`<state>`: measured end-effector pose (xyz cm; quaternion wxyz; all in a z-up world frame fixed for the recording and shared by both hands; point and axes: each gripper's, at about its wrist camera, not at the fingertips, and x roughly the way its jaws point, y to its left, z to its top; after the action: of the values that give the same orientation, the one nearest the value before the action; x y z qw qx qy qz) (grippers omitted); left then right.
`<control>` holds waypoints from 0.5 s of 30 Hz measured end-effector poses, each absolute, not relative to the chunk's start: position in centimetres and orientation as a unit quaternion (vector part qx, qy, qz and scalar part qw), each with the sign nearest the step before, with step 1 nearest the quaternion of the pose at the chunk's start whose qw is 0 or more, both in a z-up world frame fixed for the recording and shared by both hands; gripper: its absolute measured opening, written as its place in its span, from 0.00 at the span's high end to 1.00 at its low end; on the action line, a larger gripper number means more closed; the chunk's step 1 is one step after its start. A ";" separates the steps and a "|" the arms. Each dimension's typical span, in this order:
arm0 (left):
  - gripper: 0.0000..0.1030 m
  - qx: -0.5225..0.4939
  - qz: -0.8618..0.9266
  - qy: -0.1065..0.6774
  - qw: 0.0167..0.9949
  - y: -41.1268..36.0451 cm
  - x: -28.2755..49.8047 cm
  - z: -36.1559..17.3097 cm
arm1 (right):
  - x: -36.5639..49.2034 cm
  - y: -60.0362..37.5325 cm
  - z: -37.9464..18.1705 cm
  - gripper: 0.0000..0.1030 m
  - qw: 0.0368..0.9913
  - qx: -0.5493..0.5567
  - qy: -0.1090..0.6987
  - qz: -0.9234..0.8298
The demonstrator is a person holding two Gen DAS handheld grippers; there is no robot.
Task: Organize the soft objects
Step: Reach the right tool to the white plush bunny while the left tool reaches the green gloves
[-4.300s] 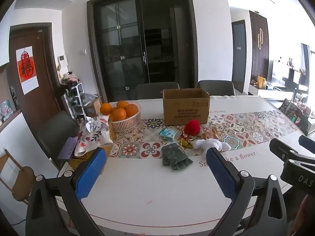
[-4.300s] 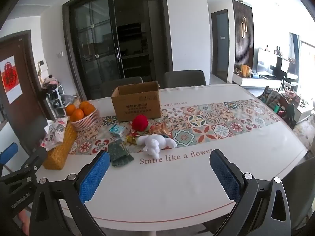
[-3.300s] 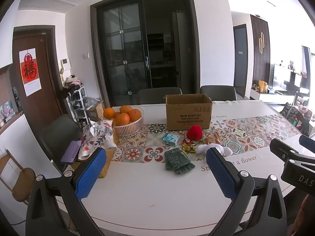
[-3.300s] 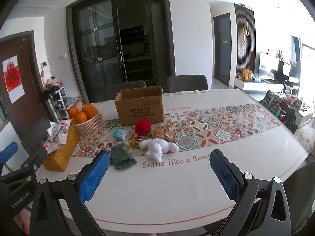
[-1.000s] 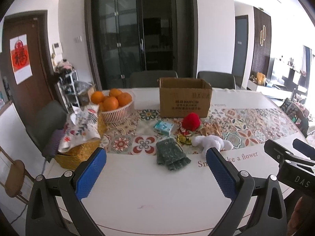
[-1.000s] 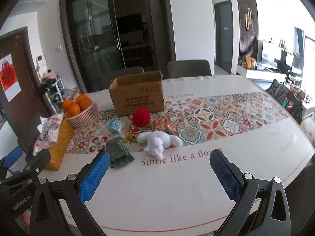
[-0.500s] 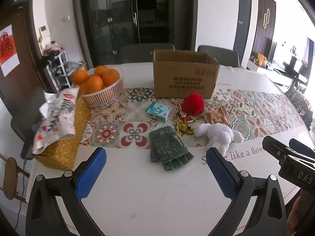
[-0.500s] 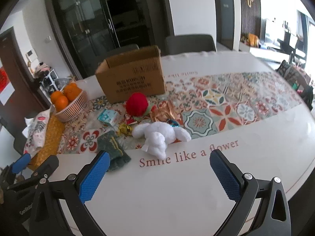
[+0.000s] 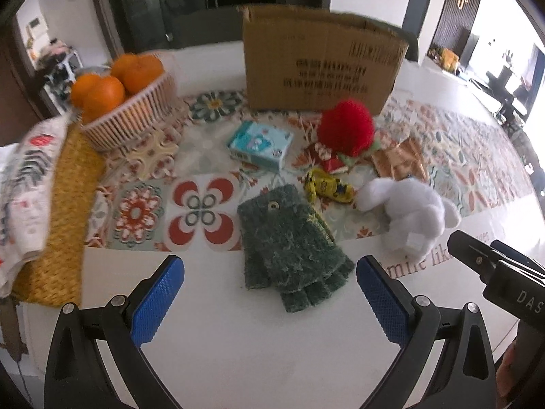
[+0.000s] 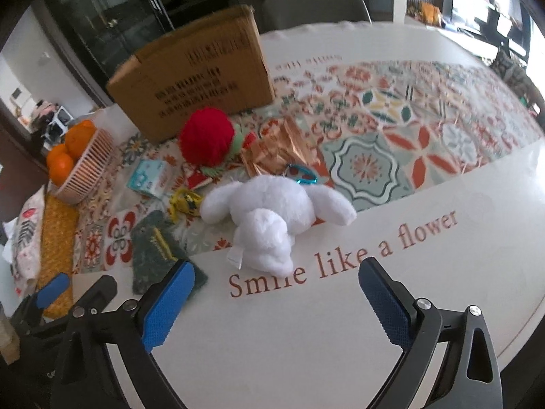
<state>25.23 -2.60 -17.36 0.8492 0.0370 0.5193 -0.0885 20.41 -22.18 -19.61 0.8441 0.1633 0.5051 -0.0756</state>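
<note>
A pair of dark green knitted gloves lies on the white table just beyond my open left gripper; it also shows in the right wrist view. A white plush toy lies just beyond my open right gripper, and shows at the right of the left wrist view. A red pompom toy sits in front of an open cardboard box. Both grippers are empty.
A basket of oranges, a woven yellow basket with a printed cloth, a small blue tissue pack, yellow candy wrappers and a copper foil bag lie on the patterned runner. The right gripper shows at the left wrist view's right edge.
Both grippers have moved forward and down toward the table. The gloves and the white plush now sit much closer to the fingertips. The objects have not moved.
</note>
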 end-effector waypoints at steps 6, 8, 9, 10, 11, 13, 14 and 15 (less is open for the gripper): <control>0.00 0.041 -0.101 0.538 0.836 -3.4 26.9 -19.6 | 21.7 -22.5 -21.9 0.07 0.822 0.195 0.530 -0.073; 0.00 0.039 -0.105 0.544 0.832 -3.7 27.5 -20.3 | 22.2 -22.9 -22.5 0.09 0.816 0.209 0.535 -0.068; 0.00 0.039 -0.105 0.546 0.830 -3.9 27.7 -20.6 | 22.5 -22.9 -22.9 0.09 0.813 0.212 0.538 -0.067; 0.00 0.039 -0.104 0.551 0.827 -4.0 28.0 -21.1 | 22.8 -23.1 -23.1 0.10 0.811 0.212 0.542 -0.066; 0.00 0.039 -0.103 0.554 0.825 -4.1 28.3 -21.5 | 23.2 -23.1 -23.4 0.10 0.808 0.214 0.545 -0.065; 0.00 0.032 -0.096 0.563 0.820 -4.2 28.9 -22.1 | 23.9 -23.1 -23.8 0.12 0.804 0.211 0.553 -0.061; 0.00 0.028 -0.094 0.566 0.818 -4.1 29.1 -22.3 | 24.3 -23.1 -24.0 0.12 0.802 0.211 0.556 -0.059; 0.00 0.023 -0.093 0.570 0.816 -4.1 29.4 -22.7 | 24.6 -23.1 -24.1 0.12 0.801 0.211 0.558 -0.054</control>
<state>29.40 -4.08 -22.68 0.8158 0.0231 0.5704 -0.0926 24.56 -23.06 -24.15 0.8010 0.2106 0.5578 -0.0545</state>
